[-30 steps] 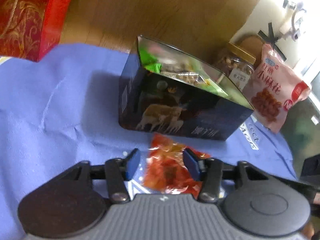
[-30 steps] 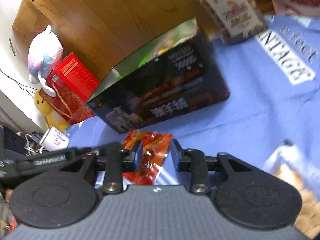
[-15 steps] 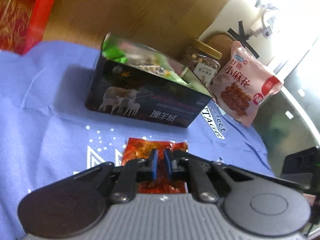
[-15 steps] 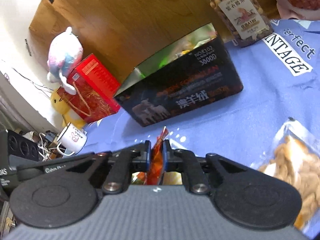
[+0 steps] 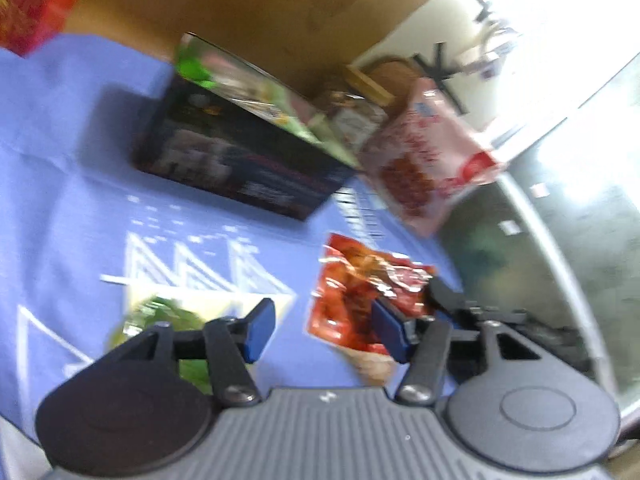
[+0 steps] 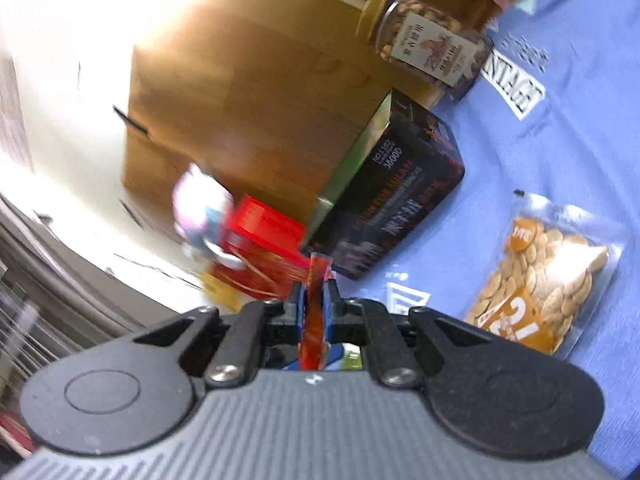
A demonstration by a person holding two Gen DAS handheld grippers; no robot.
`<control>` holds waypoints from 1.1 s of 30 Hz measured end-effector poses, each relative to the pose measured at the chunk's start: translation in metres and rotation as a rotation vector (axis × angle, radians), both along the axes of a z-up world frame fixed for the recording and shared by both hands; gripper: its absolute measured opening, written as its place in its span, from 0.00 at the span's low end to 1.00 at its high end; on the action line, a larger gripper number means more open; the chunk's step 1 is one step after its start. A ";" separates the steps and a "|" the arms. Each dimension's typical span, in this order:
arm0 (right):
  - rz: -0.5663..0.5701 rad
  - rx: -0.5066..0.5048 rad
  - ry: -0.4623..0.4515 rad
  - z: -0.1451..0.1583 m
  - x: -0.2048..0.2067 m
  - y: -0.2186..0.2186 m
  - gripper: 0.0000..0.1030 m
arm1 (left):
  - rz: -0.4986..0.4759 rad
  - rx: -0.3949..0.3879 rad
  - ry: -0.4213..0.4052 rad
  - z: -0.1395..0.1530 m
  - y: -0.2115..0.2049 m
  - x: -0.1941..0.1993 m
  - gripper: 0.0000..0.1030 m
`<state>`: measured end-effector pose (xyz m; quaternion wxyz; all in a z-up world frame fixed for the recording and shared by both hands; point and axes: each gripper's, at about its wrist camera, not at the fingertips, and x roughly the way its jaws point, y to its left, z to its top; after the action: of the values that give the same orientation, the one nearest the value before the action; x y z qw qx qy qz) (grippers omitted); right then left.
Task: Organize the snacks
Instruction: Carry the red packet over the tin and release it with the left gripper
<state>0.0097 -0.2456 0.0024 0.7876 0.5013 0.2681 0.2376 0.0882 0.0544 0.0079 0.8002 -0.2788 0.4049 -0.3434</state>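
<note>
right wrist view: our right gripper (image 6: 313, 306) pinches the red packet (image 6: 314, 320) edge-on, lifted off the cloth (image 6: 540, 148). left gripper (image 5: 322, 322) fingers spread, holding nothing, packet (image 5: 360, 284) just past its right finger; green packet (image 5: 160, 316) lies under it. we judge it's the carry step: next move needs the packet swung over the open dark box (image 6: 400, 196) and dropped in. blue printed cloth, nut bag (image 6: 540, 280), jar (image 6: 428, 48) farther; wood panel (image 6: 240, 100) behind, heavy blur.
</note>
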 end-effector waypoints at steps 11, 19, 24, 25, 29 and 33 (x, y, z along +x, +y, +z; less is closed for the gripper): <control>0.036 0.018 -0.018 0.009 0.037 0.000 0.14 | 0.003 0.030 -0.096 0.036 -0.008 0.014 0.21; 0.049 -0.394 -0.133 0.068 0.139 0.058 0.17 | 0.145 0.258 -0.244 0.071 -0.014 0.080 0.19; 0.051 -0.609 -0.171 0.065 0.189 0.096 0.18 | 0.193 0.397 -0.238 0.057 -0.027 0.119 0.17; 0.050 -0.637 -0.170 0.061 0.196 0.101 0.18 | 0.198 0.415 -0.236 0.052 -0.028 0.122 0.18; 0.051 -0.781 -0.153 0.046 0.210 0.116 0.31 | 0.204 0.490 -0.205 0.035 -0.033 0.131 0.25; 0.010 -0.807 -0.163 0.050 0.192 0.097 0.33 | 0.235 0.493 -0.248 0.040 -0.021 0.111 0.36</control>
<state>0.2013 -0.1485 0.0523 0.9386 0.1302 0.2789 0.1561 0.1988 0.0330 0.0475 0.9214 -0.0771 0.3403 -0.1713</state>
